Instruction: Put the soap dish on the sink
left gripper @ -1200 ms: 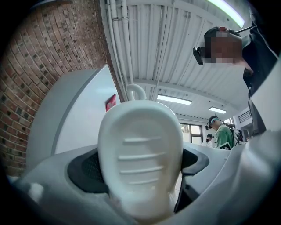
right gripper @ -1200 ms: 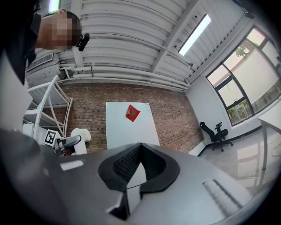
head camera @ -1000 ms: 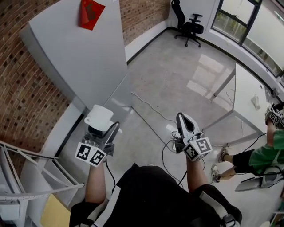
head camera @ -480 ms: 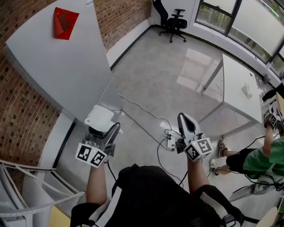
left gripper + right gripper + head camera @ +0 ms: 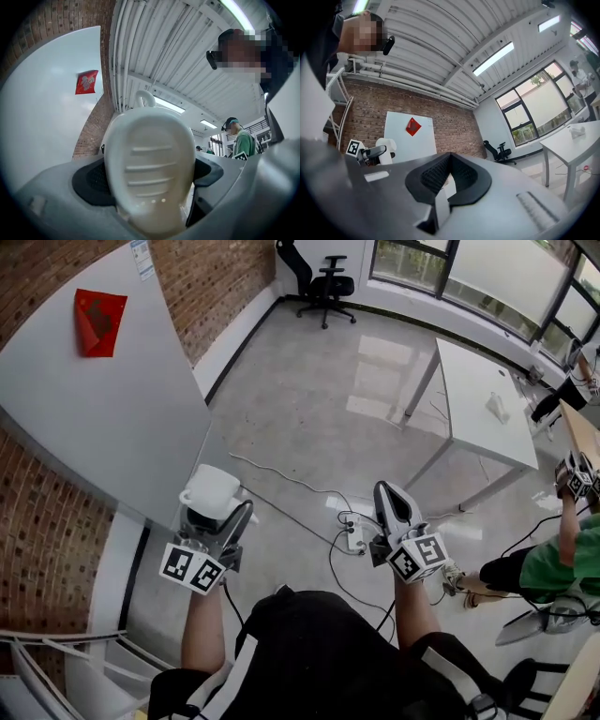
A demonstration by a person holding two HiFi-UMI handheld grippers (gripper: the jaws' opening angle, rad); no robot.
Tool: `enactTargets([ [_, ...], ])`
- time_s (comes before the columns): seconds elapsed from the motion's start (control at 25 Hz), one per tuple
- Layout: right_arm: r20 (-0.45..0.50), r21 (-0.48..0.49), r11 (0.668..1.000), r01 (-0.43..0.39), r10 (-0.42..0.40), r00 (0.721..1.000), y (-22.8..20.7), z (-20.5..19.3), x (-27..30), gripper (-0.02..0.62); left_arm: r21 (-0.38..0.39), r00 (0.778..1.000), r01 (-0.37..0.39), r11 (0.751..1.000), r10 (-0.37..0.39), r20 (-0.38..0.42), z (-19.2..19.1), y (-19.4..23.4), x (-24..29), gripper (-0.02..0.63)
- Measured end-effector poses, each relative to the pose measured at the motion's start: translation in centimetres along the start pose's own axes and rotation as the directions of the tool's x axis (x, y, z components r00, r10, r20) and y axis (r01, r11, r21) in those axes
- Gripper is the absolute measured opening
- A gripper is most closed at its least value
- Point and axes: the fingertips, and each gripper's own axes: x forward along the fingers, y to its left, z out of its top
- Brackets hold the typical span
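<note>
While no sink shows in any view, you stand over a wide grey floor (image 5: 309,418), with a big white board (image 5: 103,418) at your left before the brick wall (image 5: 47,521), a white table (image 5: 478,399) ahead to your right, and an office chair (image 5: 323,277) far ahead by the windows. So which way the dish must travel cannot be told from here.

Your left gripper (image 5: 217,512) carries the load: its jaws are clamped on the white soap dish (image 5: 211,491), one pad on each side. In the left gripper view the soap dish (image 5: 150,168) fills the gap between the jaws. Its ribbed face is turned to the camera and its long axis runs out along the jaws, away from your hand, with a small loop at the far end.

Your right gripper (image 5: 389,498) hangs beside it, well apart, its jaws pressed together with nothing between them. The placing looks to fall to your left arm. Judging by this grip, you would have to tip the dish flat before setting it down.
</note>
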Motion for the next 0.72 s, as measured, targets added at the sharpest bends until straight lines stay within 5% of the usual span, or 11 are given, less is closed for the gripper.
enactTargets([
  [0.72, 0.027, -0.039, 0.987, 0.156, -0.155, 0.987, -0.7, 0.8, -2.4, 0.006, -0.063, 0.982, 0.184, 0.981, -0.186, -0.029, -1.5, -1.1, 4.1, 0.466],
])
